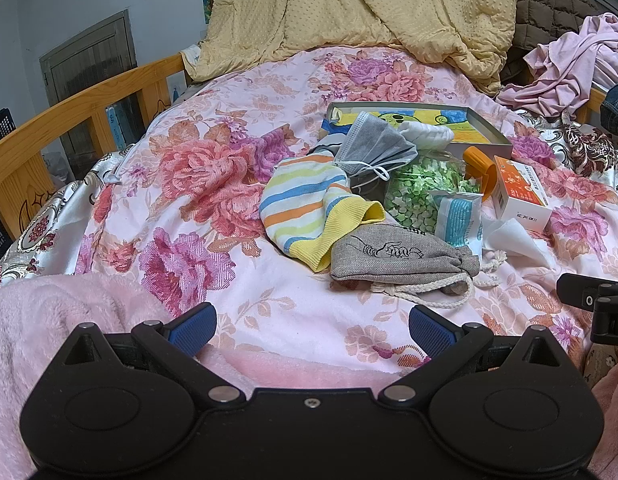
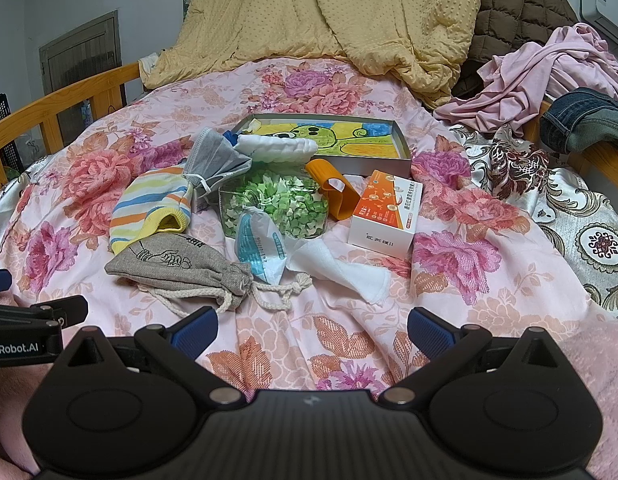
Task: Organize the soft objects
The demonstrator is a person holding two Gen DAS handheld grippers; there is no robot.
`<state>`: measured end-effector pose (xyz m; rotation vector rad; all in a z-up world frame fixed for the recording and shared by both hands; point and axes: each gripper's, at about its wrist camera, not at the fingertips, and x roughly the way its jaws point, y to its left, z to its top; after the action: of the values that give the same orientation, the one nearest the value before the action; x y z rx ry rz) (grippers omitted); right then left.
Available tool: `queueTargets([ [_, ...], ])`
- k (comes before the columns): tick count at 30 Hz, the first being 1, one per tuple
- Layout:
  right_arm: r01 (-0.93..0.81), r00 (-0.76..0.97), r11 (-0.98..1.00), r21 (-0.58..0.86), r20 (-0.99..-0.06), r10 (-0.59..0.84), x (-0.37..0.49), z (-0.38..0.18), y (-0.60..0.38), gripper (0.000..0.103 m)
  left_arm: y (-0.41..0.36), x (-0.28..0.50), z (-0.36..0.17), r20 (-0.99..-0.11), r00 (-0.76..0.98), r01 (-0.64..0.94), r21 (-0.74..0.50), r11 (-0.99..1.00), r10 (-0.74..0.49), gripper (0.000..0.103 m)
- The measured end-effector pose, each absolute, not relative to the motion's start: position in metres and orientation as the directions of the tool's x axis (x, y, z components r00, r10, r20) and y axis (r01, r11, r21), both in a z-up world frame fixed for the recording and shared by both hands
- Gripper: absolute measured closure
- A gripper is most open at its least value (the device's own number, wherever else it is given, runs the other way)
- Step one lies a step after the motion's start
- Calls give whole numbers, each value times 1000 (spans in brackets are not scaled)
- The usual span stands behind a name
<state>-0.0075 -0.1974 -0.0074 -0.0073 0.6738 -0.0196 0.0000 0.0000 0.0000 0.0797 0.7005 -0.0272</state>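
Observation:
A pile lies on the floral bedspread (image 1: 245, 280): a striped sock (image 1: 305, 208) (image 2: 153, 204), a grey drawstring pouch (image 1: 401, 258) (image 2: 177, 266), a grey face mask (image 1: 373, 148) (image 2: 217, 156), a white cloth (image 2: 337, 266) and a plastic mask wrapper (image 2: 259, 246). My left gripper (image 1: 311, 328) is open and empty, in front of the pouch. My right gripper (image 2: 313, 330) is open and empty, in front of the white cloth.
A clear container of green paper stars (image 2: 277, 204), an orange-and-white box (image 2: 385, 212), an orange clip (image 2: 333, 188) and a shallow tray with a drawing (image 2: 329, 136) sit in the pile. A yellow blanket (image 2: 309, 12), pink clothes (image 2: 549, 76) and wooden rail (image 1: 69, 108) border the bed.

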Motion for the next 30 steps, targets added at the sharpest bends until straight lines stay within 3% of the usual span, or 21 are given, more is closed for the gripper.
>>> queueTargets([
  [30, 16, 782, 1000, -13, -623, -20, -8, -7, -198, 0, 0, 0, 0, -646, 763, 52, 64, 997, 2, 1],
])
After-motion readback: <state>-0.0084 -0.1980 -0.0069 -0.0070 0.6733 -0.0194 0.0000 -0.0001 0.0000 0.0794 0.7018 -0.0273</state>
